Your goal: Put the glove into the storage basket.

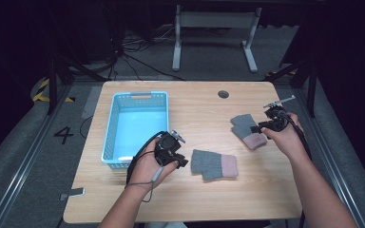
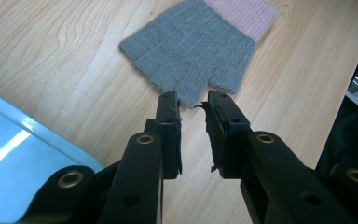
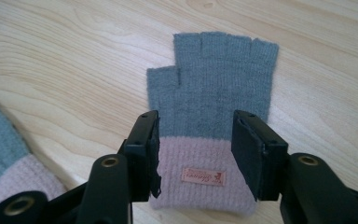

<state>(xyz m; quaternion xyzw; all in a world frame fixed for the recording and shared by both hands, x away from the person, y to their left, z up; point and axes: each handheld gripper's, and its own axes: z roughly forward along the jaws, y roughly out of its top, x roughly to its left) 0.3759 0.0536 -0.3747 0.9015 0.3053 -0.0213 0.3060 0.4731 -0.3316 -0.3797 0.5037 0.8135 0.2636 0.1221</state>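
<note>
Two fingerless knit gloves, grey with pink cuffs, lie flat on the wooden table. The middle glove (image 1: 215, 165) (image 2: 196, 44) lies just right of my left gripper (image 1: 178, 159) (image 2: 193, 100), whose jaws stand narrowly open with their tips at the glove's finger edge. The right glove (image 1: 248, 130) (image 3: 219, 79) has a small label on its cuff. My right gripper (image 1: 261, 127) (image 3: 196, 123) is open wide, with its jaws on either side of that glove where grey meets pink. A corner of the middle glove (image 3: 0, 154) appears at the left of the right gripper view.
A light blue plastic basket (image 1: 107, 135) (image 2: 23, 140) with nothing in it stands at the table's left, right beside my left hand. A round cable hole (image 1: 223, 94) sits near the far edge. Bare wood (image 1: 195, 194) stretches along the front.
</note>
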